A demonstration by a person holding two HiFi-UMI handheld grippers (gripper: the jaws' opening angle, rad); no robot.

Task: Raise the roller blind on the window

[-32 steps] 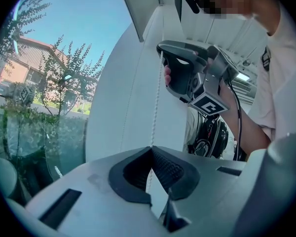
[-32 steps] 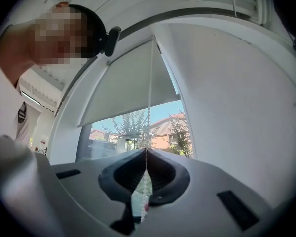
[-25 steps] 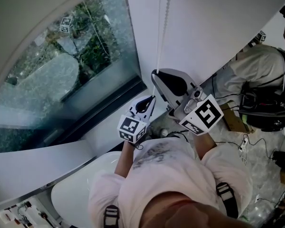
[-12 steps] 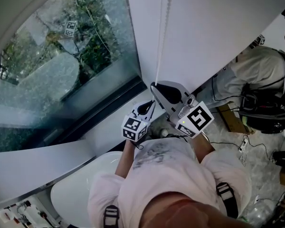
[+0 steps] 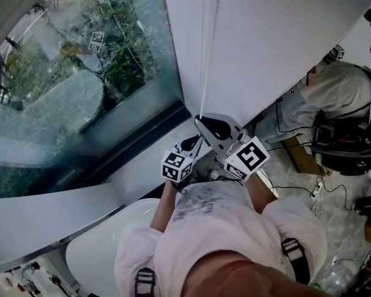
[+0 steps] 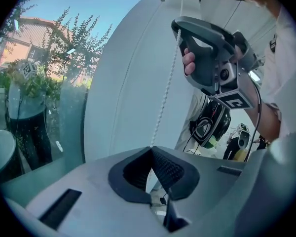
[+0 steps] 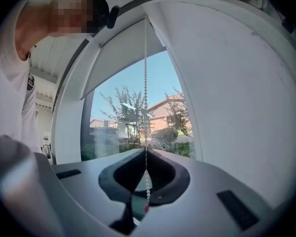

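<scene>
Hanging from high in the window opening, the roller blind (image 7: 123, 53) is a smooth, flat white sheet that covers only the upper part of the pane in the right gripper view; blue sky, trees and a brick house show below its bottom edge. Its bead chain (image 7: 145, 83) is a thin string of small round white beads. The chain's long axis runs near vertical, from the top of the opening straight down to the grippers.

The right gripper (image 7: 146, 151) has its jaws closed together on the chain, which passes between the dark ribbed pads. A short tail dangles below them and ends in a reddish bead. In the head view the chain (image 5: 203, 54) drops along the edge of the white wall (image 5: 284, 30) to this gripper's tips (image 5: 198, 119).

Just beneath, the left gripper (image 6: 150, 149) has its jaws pressed tip to tip on the same chain (image 6: 165, 88). From there the chain slants up to the right gripper (image 6: 178, 27) above it. The left gripper (image 5: 198, 140) sits close under the right in the head view.

The window glass (image 5: 80, 91) is speckled and bears a small square marker tag (image 5: 97, 41). A second person (image 5: 334, 85) in a pale shirt is off to the right, above loose cables (image 5: 309, 190) on the floor.
</scene>
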